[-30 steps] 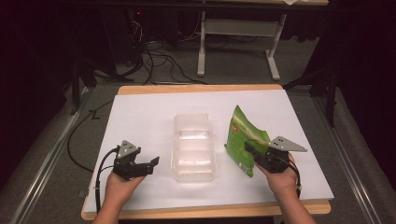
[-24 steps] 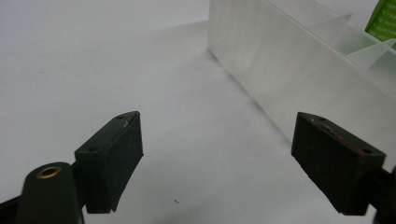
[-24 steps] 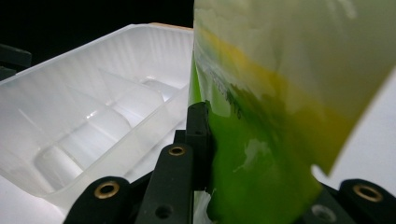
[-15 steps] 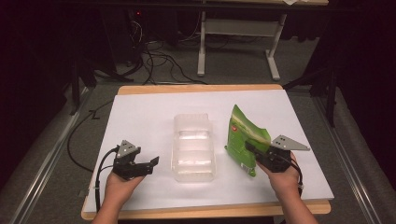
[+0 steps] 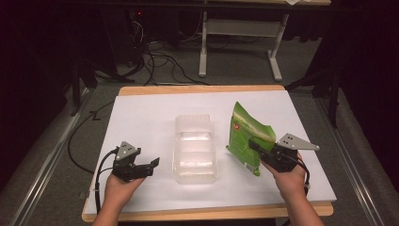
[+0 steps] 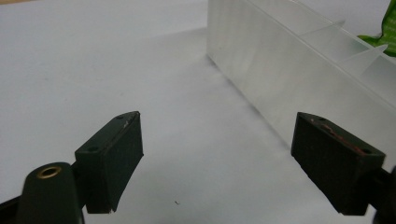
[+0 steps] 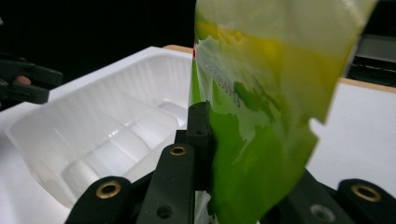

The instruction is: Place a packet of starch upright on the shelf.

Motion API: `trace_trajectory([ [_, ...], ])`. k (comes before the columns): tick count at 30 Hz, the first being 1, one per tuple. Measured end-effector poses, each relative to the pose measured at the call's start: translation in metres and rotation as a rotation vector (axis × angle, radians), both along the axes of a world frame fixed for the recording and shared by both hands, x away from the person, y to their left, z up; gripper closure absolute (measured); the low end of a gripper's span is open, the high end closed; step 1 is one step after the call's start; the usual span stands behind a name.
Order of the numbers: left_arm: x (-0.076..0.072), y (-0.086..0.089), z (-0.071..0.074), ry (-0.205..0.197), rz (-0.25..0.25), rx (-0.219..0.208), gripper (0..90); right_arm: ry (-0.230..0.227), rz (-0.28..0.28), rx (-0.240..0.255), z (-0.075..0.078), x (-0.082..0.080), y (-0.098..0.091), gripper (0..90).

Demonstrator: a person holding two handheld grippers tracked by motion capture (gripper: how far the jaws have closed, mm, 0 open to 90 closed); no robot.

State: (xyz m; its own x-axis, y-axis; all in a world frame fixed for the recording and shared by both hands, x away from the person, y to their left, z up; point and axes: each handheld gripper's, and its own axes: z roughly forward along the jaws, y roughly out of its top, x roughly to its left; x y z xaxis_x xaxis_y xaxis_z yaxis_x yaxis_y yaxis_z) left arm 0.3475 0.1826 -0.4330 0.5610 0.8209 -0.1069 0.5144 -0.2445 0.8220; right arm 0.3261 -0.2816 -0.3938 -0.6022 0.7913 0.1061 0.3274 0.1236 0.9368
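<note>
A green snack bag (image 5: 247,134) stands tilted at the right of the table, with my right gripper (image 5: 256,147) shut on its lower edge. In the right gripper view the bag (image 7: 261,107) rises between the two black jaws, and one jaw presses flat against it. A clear plastic tray (image 5: 194,147) with ribbed compartments lies in the middle of the white table, left of the bag. My left gripper (image 5: 149,165) rests near the front left, open and with nothing in it. Its fingers (image 6: 114,158) stand wide apart, with the tray wall (image 6: 299,74) just beyond them.
The white table cover (image 5: 141,117) sits on a wooden top whose edge (image 5: 202,214) runs along the front. Cables (image 5: 155,61) and a white desk frame (image 5: 240,42) lie on the dark floor behind the table.
</note>
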Motion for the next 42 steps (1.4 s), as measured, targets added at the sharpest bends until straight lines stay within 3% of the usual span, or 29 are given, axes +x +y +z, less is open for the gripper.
trace_trajectory([
  [4,0.003,0.001,-0.003,0.017,0.002,0.010,17.2,-0.014,0.021,0.017,0.007,0.004,0.001,81.6],
  [19,0.002,0.005,-0.002,0.008,0.017,0.003,17.2,-0.053,0.086,0.032,0.029,0.023,0.015,81.8],
  [23,0.003,0.006,-0.003,0.014,0.027,0.010,17.2,-0.073,0.124,0.047,0.037,0.029,0.020,81.8],
  [26,0.002,0.005,-0.004,0.012,0.034,0.010,17.2,-0.067,0.181,0.070,0.042,0.037,0.027,81.9],
  [31,0.002,0.007,-0.006,0.022,0.044,0.009,17.2,-0.058,0.228,0.092,0.044,0.047,0.035,81.9],
  [42,0.000,0.016,-0.008,0.023,0.079,0.016,17.1,-0.050,0.357,0.072,0.044,0.071,0.068,82.0],
])
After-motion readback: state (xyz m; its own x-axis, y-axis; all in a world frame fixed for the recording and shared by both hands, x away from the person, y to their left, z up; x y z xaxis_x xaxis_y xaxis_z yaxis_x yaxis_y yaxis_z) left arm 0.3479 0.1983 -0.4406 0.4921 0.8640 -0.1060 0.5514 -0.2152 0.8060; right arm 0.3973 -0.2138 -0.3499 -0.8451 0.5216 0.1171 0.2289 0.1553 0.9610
